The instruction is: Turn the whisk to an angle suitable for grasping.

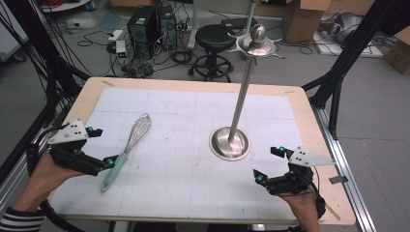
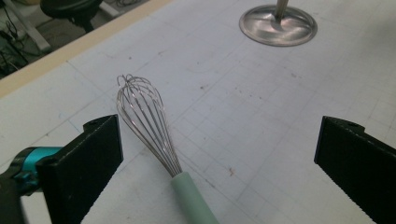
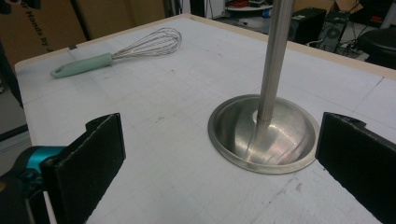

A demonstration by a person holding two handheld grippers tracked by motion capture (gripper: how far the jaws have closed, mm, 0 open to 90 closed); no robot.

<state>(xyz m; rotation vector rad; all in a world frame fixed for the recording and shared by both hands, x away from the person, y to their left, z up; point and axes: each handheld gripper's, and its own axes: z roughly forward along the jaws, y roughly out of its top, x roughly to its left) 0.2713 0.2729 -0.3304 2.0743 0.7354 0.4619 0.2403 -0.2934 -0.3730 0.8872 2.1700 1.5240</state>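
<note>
left tool (image 1: 99, 147) gapes low over whisk (image 1: 126, 150) handle; right tool (image 1: 269, 164) gapes.

Grey floor, black stool (image 1: 214, 37), computer towers (image 1: 151, 28), cardboard boxes (image 1: 302, 17)

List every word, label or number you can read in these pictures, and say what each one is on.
"Hands by": printed on the brown cardboard box behind the table in the right gripper view; the line runs on but is cut off.
Whisk: no lettering to be seen.
Metal stand: no lettering to be seen.
White grid mat: ruled lines, no numbers readable.
Computer towers on the floor: any labels are too small to read.
</note>
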